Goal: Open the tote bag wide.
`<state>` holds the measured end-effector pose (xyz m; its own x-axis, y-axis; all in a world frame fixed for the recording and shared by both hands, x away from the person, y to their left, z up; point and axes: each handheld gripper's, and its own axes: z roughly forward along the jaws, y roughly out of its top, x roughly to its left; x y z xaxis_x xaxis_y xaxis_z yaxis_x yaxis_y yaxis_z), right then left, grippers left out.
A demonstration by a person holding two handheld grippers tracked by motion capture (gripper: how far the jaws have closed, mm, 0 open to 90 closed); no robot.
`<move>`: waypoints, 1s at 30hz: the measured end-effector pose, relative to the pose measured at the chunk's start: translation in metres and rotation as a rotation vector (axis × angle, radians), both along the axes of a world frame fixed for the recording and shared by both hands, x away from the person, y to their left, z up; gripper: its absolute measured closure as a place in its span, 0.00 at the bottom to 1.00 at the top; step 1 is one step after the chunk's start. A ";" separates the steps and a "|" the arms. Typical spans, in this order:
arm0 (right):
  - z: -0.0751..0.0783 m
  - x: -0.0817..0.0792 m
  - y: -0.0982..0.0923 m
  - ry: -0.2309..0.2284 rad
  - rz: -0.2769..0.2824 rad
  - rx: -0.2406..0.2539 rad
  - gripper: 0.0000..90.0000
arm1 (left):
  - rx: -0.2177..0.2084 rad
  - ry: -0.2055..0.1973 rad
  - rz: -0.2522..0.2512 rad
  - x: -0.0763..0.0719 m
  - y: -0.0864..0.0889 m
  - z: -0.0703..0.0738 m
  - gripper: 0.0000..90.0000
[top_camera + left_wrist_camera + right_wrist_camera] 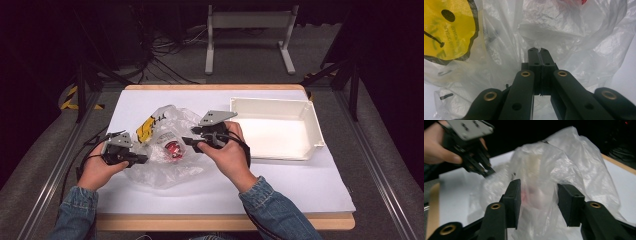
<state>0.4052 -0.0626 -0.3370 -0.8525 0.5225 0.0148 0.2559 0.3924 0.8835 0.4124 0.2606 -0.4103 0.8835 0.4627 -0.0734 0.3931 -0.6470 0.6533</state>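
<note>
- Both tongs are working on the clear plastic bag [165, 145]: the left gripper [141, 159] is pinching a fold of the film with its jaws pressed together, as the left gripper view makes plain, while the right gripper [187, 142] is standing with its jaws apart at the bag's other side.
- In the right gripper view, bag film and a blurred pinkish shape are lying in the gap between the open jaws, but the pads are not pressing on either, so nothing is being gripped there.
- A red-and-white item [173, 149] is sitting inside the bag, just ahead of the right gripper's tips in the high view.
- Judging by this, the step in hand is opening the bag, or getting at what is inside it, with the left side acting as the anchor.
- For the next move, the right gripper is going to need a firm bite on the film or on the item, while the left is holding its pinch so the bag is not sliding.
- Around it, the bag, with its yellow smiley print [145, 129], is lying crumpled at the middle-left of the white table [310, 185], between the two hands.
- A white bin [274, 128] is waiting to the right of the bag, apart from it.
</note>
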 end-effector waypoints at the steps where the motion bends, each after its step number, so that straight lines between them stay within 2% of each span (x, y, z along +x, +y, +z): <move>1: 0.000 -0.001 0.002 0.000 0.009 0.019 0.52 | -0.002 0.000 0.001 0.000 0.000 0.000 1.00; 3: -0.002 0.000 0.009 -0.006 0.016 0.025 0.43 | -0.004 -0.002 -0.001 0.000 -0.002 0.000 1.00; 6: -0.012 0.007 0.019 0.027 0.018 0.004 0.32 | 0.000 -0.006 -0.008 0.000 -0.003 0.001 1.00; 9: -0.025 0.017 0.026 0.039 -0.011 -0.024 0.27 | -0.002 -0.003 -0.009 0.000 -0.004 0.001 1.00; 13: -0.039 0.030 0.031 0.077 -0.042 -0.050 0.27 | -0.003 -0.001 -0.009 0.000 -0.004 0.000 1.00; 16: -0.046 0.035 0.032 0.114 -0.044 -0.061 0.44 | -0.006 -0.006 -0.011 0.000 -0.003 0.000 1.00; 19: -0.047 0.035 0.032 0.124 -0.041 -0.079 0.59 | -0.005 -0.007 -0.010 0.000 -0.003 0.001 1.00; 23: -0.045 0.035 0.034 0.133 -0.028 -0.095 0.71 | -0.006 -0.009 -0.009 0.000 -0.004 0.001 1.00; 24: -0.044 0.035 0.035 0.130 -0.019 -0.109 0.79 | -0.006 -0.007 -0.010 -0.001 -0.004 0.001 1.00; 26: -0.044 0.035 0.035 0.131 -0.018 -0.113 0.82 | -0.006 -0.006 -0.010 -0.001 -0.004 0.001 1.00; 27: -0.044 0.036 0.035 0.137 -0.009 -0.119 0.90 | -0.007 -0.007 -0.011 -0.001 -0.004 0.001 1.00; 28: -0.044 0.036 0.035 0.137 -0.009 -0.119 0.90 | -0.007 -0.007 -0.011 -0.001 -0.004 0.001 1.00; 30: -0.045 0.037 0.035 0.137 -0.005 -0.130 0.97 | -0.007 -0.012 -0.010 -0.001 -0.004 0.001 1.00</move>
